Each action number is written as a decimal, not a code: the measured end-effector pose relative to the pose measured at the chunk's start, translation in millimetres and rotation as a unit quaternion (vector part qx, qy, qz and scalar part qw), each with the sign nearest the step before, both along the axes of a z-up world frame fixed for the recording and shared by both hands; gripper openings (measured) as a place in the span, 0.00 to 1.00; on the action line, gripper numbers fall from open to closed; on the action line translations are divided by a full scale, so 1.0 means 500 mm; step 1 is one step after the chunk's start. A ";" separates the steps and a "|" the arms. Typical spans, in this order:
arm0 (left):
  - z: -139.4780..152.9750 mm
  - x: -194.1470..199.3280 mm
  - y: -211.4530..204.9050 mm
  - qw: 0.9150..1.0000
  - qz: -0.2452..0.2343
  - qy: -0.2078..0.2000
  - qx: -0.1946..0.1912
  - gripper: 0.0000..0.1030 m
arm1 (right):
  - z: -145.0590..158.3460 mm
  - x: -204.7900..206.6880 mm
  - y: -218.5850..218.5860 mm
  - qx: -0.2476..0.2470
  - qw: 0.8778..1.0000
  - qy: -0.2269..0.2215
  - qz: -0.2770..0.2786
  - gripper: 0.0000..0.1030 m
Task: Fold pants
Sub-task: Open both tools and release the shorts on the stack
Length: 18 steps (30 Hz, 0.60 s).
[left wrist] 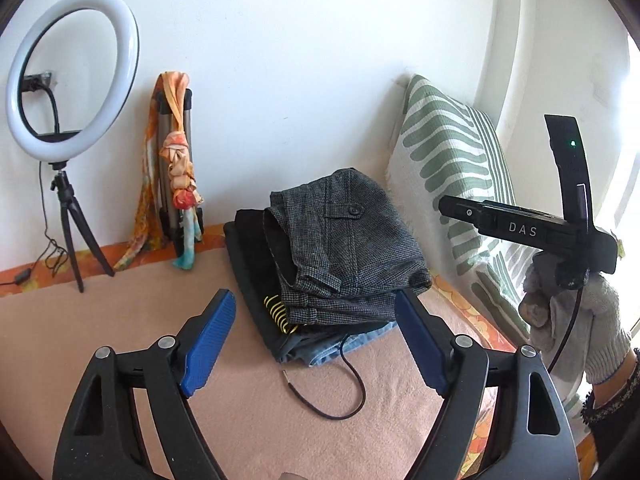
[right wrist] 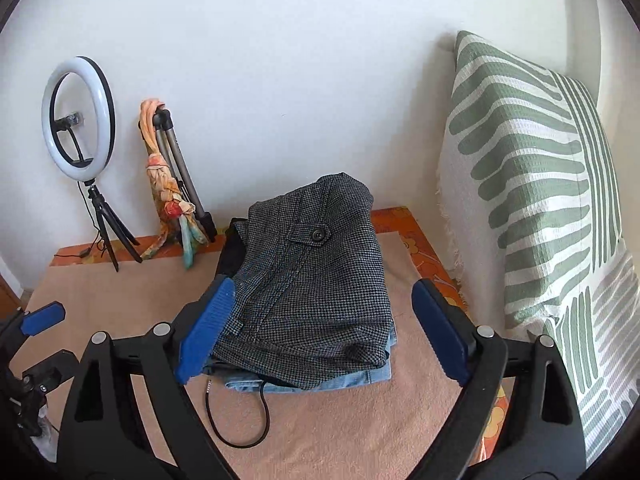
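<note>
Folded grey houndstooth wool pants [right wrist: 308, 292] are stacked atop mostly hidden blue denim jeans [right wrist: 340, 380]; the left gripper [left wrist: 316, 340] and right gripper [right wrist: 320, 332] are held wide, empty.

"DAS" in white letters on the black right gripper [left wrist: 520, 228], apparently its body.

1. A home room is indicated by the green-striped cushion [right wrist: 532, 184] propped against the white wall.
2. Left of the cushion, a ring light [right wrist: 78, 120] on a tripod is placed.
3. A scarf-draped folded tripod [right wrist: 176, 184] is leaned nearer the cushion.
</note>
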<state>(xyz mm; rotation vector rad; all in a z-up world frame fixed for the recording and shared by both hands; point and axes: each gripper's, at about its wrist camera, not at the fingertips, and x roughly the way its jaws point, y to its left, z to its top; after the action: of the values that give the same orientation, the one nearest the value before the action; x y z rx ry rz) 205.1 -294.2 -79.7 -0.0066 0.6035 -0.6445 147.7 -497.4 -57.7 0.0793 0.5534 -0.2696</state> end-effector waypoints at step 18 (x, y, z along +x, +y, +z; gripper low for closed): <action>0.032 -0.211 0.129 0.999 -0.003 -0.039 0.019 0.90 | -0.006 -0.324 0.201 -0.028 0.998 -0.039 -0.045 1.00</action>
<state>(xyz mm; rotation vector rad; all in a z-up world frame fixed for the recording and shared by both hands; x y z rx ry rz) 99.4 -229.6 -63.8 0.0558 0.5412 -0.6369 -14.2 -397.0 -60.9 0.0593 0.4651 -0.3674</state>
